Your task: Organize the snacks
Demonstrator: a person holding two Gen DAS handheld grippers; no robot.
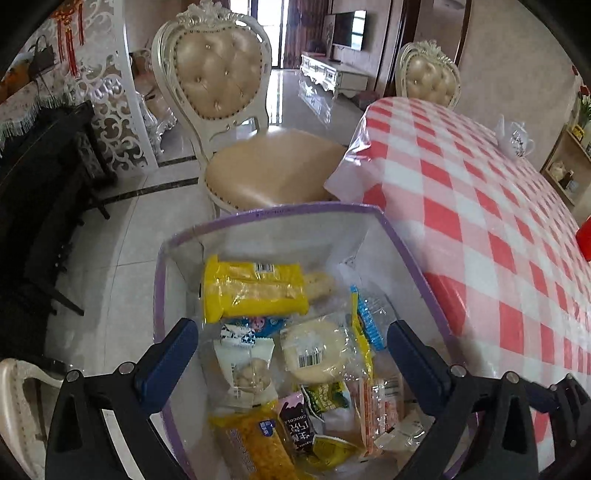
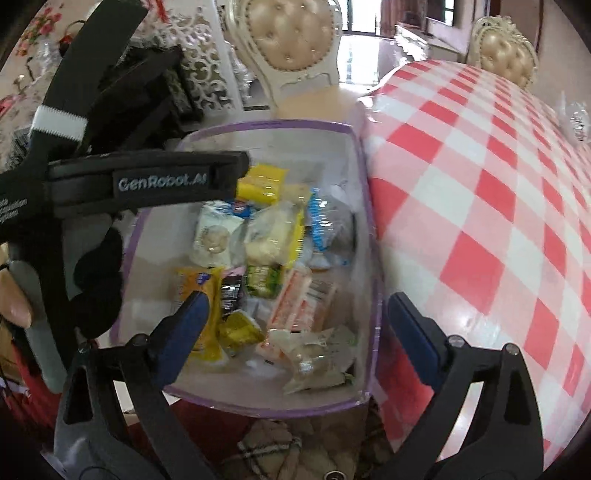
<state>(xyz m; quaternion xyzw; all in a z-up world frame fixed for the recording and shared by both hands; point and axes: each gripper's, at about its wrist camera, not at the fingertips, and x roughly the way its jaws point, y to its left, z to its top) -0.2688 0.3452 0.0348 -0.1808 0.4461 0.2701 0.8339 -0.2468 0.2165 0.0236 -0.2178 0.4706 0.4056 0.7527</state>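
The left tongs (image 1: 291, 354) are open wide and hold nothing. They hang over a box (image 1: 402, 240) with a purple rim. The box is full of snacks: a yellow pack (image 1: 255, 291), a round cake in a clear wrap (image 1: 317, 350), a small white pack (image 1: 245, 365) and a dark chocolate pack (image 1: 295, 424). The snacks lie in a loose pile, one on top of another, so they look dropped in, not lined up.

The right tongs (image 2: 295, 328) are open too, with nothing between them. They point down at the near end of the same box (image 2: 314, 127). The other tool (image 2: 147, 181) reaches across that view from the left.

The box sits just beside the table (image 1: 480, 206), low at its edge, probably so snacks can go straight in. It is hard to tell what holds it up. The table has a red and white check cloth, and a white teapot (image 1: 515, 138) stands far back on it. A padded chair (image 1: 236, 122) stands behind the box on a shiny tile floor (image 1: 122, 254). A TV (image 1: 349, 29) hangs far back in the room.
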